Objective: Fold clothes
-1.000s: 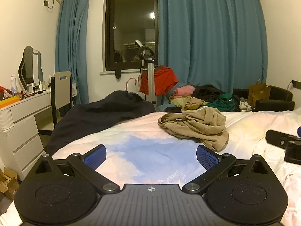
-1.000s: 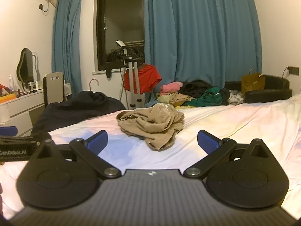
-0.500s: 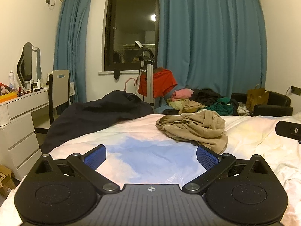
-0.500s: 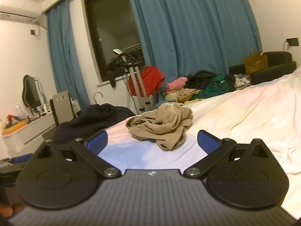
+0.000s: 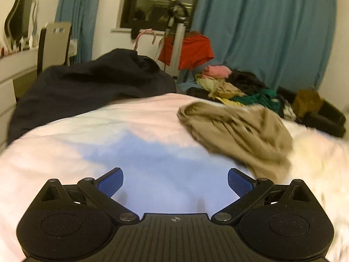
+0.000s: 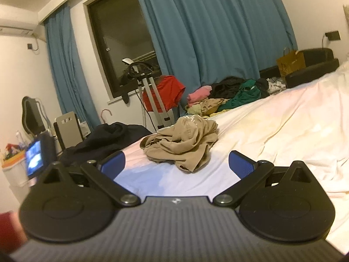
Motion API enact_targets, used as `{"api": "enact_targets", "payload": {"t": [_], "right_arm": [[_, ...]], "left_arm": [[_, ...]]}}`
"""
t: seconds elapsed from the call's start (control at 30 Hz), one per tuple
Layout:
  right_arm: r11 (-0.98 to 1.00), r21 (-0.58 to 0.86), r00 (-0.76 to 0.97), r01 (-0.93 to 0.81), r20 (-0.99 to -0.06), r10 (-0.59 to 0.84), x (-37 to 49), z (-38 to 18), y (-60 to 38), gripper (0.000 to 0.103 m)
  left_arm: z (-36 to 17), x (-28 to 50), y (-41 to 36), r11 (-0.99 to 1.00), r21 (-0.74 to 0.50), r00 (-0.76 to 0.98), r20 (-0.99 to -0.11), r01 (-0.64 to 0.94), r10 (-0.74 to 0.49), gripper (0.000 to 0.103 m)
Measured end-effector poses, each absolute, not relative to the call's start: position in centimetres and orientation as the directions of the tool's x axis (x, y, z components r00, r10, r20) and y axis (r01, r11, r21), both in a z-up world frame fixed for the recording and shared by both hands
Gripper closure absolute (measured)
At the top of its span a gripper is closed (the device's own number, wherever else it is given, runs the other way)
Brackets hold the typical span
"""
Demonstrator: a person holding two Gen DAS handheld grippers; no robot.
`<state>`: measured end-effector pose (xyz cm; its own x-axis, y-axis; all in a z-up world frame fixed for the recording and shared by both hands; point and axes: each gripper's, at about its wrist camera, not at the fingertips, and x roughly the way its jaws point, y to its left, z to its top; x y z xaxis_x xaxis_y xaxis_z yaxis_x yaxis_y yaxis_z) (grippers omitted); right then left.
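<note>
A crumpled tan garment [image 5: 240,131] lies in a heap on the bed [image 5: 135,152], also seen as the tan garment [image 6: 183,142] in the right wrist view. My left gripper [image 5: 175,183] hovers open above the blue patch of the bedcover, with the heap ahead and to its right. In the right wrist view, my right gripper [image 6: 177,163] stands open and tilted, a short way before the heap, nothing between its blue pads. A dark garment [image 5: 87,87] is spread over the bed's far left side.
A pile of mixed clothes [image 5: 235,87] lies beyond the bed by the blue curtains. A red garment [image 5: 192,50] hangs on a stand near the window. A chair [image 5: 54,43] and a white dresser stand at the left. The left gripper's device with a lit screen [image 6: 37,157] shows at the left.
My left gripper has moved forward and tipped down over the bed, nearer the tan heap. My right gripper has tilted and drawn closer to the heap. Both stay open.
</note>
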<state>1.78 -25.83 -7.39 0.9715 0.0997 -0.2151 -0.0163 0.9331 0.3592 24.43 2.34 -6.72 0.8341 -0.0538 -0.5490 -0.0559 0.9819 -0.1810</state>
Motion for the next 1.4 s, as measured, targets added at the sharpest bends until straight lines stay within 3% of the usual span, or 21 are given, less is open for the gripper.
{"api": "enact_targets", "payload": {"t": [0.2, 0.33, 0.43, 0.47, 0.5, 0.53, 0.57, 0.73, 0.93, 1.27, 1.4], "right_arm": [[0.916, 0.4, 0.964, 0.03, -0.253, 0.079, 5.4, -10.1, -27.5, 0.0], [0.896, 0.44, 0.95, 0.066, -0.301, 0.078, 8.6, -12.3, -28.2, 0.0], [0.893, 0.444, 0.945, 0.067, -0.315, 0.086, 10.1, -13.6, -28.4, 0.0], [0.892, 0.446, 0.944, 0.066, -0.318, 0.089, 10.5, -13.9, -28.4, 0.0], [0.891, 0.449, 0.943, 0.065, -0.321, 0.093, 10.9, -14.3, -28.5, 0.0], [0.89, 0.452, 0.943, 0.062, -0.319, 0.096, 11.1, -14.5, -28.5, 0.0], [0.889, 0.455, 0.943, 0.059, -0.317, 0.099, 11.3, -14.7, -28.5, 0.0], [0.888, 0.456, 0.949, 0.064, -0.303, 0.087, 11.6, -14.7, -28.5, 0.0], [0.888, 0.454, 0.963, 0.074, -0.264, 0.054, 10.4, -13.4, -28.7, 0.0], [0.925, 0.366, 0.979, 0.099, -0.204, -0.024, 5.9, -10.3, -28.5, 0.0], [0.935, 0.336, 0.964, 0.112, -0.266, -0.02, 4.2, -9.5, -28.2, 0.0]], "left_arm": [[-8.4, 35.1, 2.9, 0.924, -0.369, 0.833, -0.539, -0.102, -0.123, 0.006], [-9.8, 41.1, 2.3, 0.895, -0.43, 0.825, -0.543, -0.115, -0.155, 0.013], [-11.2, 45.1, 2.0, 0.889, -0.439, 0.81, -0.563, -0.126, -0.163, 0.026], [-11.8, 46.3, 1.8, 0.891, -0.429, 0.8, -0.582, -0.147, -0.148, 0.044], [-12.2, 47.2, 1.8, 0.89, -0.427, 0.792, -0.594, -0.161, -0.142, 0.068], [-12.3, 47.5, 1.7, 0.891, -0.425, 0.793, -0.592, -0.157, -0.143, 0.08], [-12.3, 47.6, 1.5, 0.895, -0.422, 0.798, -0.585, -0.147, -0.145, 0.098], [-9.7, 44.5, 0.0, 0.953, -0.297, 0.857, -0.504, -0.06, -0.103, 0.1], [-3.4, 33.1, -1.9, 0.988, -0.103, 0.919, -0.367, 0.117, -0.147, 0.1], [0.3, 10.8, -1.5, 0.96, -0.082, 0.916, -0.285, 0.269, -0.281, 0.1], [-0.6, 4.7, -0.1, 0.954, -0.104, 0.9, -0.314, 0.282, -0.301, 0.1]]}}
